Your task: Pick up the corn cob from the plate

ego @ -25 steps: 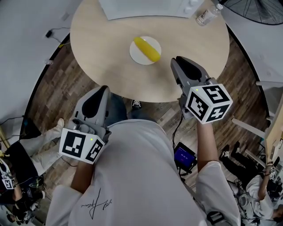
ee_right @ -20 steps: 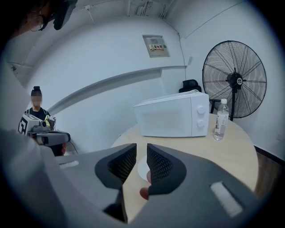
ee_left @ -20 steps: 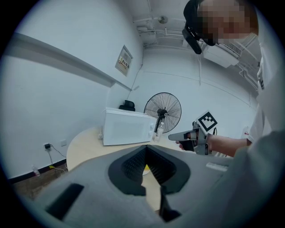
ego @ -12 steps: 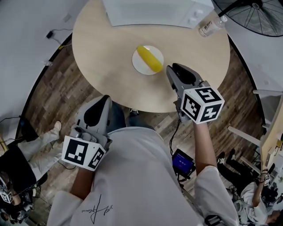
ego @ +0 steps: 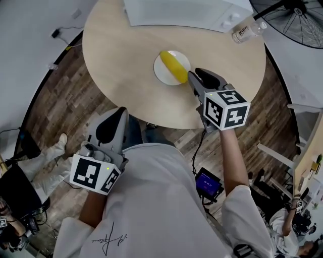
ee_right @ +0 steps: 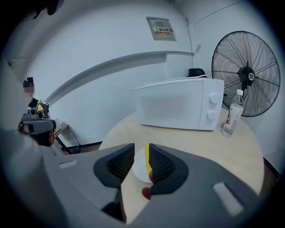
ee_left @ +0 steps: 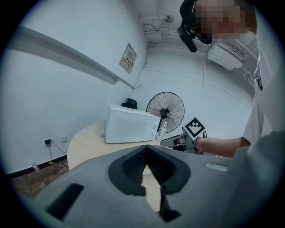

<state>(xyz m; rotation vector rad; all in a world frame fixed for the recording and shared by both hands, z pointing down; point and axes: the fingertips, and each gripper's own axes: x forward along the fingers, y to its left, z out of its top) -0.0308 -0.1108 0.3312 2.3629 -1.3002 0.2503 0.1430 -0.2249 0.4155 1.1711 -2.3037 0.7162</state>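
Grey jaws of the right gripper [ego: 193, 76] are seen parted, having just been opening, with nothing pressed between the pads; through the gap the yellow corn cob [ego: 172, 66] is framed, laid diagonally on a small white plate [ego: 162, 75]; the jaw tips are held at the cob's near end, over the plate's rim, and whether it is touched cannot be told. The left gripper [ego: 120, 112] is held back off the table's near edge, its jaws brought together tip to tip on nothing. The plate is set near the middle of the round pale wood table [ego: 116, 55]; bare tabletop is left open on its left and near sides; a white microwave [ego: 186, 11] is stood at the far edge, with a water bottle [ego: 246, 31] just beside it on the right; a floor fan [ego: 292, 17] is placed beyond the table.
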